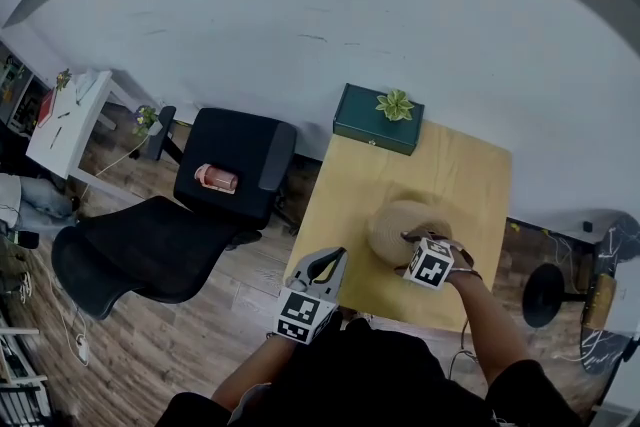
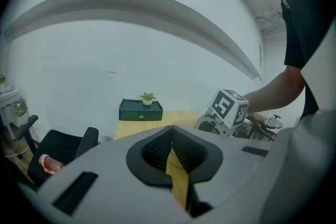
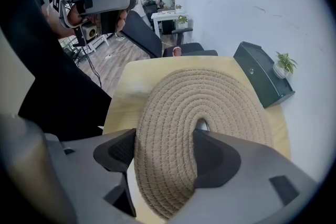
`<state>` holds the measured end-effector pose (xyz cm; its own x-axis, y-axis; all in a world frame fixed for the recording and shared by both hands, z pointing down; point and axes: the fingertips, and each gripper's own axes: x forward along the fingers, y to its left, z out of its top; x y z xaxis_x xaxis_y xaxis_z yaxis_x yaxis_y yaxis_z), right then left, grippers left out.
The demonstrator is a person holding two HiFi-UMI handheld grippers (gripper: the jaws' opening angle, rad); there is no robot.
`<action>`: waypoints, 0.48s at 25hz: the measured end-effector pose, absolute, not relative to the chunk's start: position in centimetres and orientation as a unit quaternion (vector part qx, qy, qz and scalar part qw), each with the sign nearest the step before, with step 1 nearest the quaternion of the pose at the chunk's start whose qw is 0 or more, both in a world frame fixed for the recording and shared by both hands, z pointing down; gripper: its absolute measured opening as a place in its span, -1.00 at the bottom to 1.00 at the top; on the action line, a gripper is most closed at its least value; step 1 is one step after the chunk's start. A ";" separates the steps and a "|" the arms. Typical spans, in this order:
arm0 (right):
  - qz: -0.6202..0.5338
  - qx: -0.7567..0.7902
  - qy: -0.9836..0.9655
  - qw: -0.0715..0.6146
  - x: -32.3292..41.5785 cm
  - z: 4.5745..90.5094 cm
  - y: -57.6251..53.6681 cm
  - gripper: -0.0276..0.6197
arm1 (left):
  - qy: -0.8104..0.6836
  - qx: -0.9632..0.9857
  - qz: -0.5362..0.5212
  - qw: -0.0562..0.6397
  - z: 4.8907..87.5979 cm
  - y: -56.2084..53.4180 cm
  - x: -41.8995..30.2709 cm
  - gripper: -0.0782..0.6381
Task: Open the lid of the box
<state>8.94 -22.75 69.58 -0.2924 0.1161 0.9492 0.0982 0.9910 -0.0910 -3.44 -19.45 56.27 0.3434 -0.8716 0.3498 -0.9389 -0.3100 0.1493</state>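
Wood-plank floor [image 1: 200, 315] runs under a white wall. At the far left a black office chair [image 1: 150, 255] is pushed clear of the table, a pink object [image 1: 216, 178] lying on the seat beside it.

Next comes the left gripper [image 1: 338, 258], held off the near-left corner of the wooden table [image 1: 470, 175]. Its own view shows the pads pressed together at the tips with nothing between them. It points across the tabletop rather than down at it, and touches nothing. It is probably parked there to stay out of the way, though it sits close enough to steady the box if that shifts.

At the table's far edge, well apart from the work, a dark green case [image 1: 375, 123] carries a small plant [image 1: 395, 104].

Mid-table sits the round woven box [image 1: 384, 237], still covered by its coiled-rope woven lid [image 3: 210, 107].

The right gripper [image 3: 167, 147] comes down steeply on it. One jaw sits at the lid's near rim and the other presses in at the centre by a small loop, so the claw is pinching a span of the lid, which bulges up between the pads. That hold suits a soft lid with no firm knob. Lifting looks like the step in hand, since the lid is not yet off. The rope may flex or slip free.
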 end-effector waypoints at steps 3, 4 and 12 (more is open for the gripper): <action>0.002 -0.060 -0.802 0.594 9.1 69.5 -22.7 0.16 | -0.560 0.806 0.097 0.163 56.0 -19.5 -3.2 -0.73; -0.002 -0.058 -0.802 0.594 9.1 69.4 -22.7 0.16 | -0.560 0.807 0.097 0.162 55.9 -19.5 -3.2 -0.73; -0.017 -0.028 -0.811 0.584 9.3 68.6 -22.8 0.12 | -0.559 0.807 0.099 0.165 56.0 -19.1 -3.5 -0.73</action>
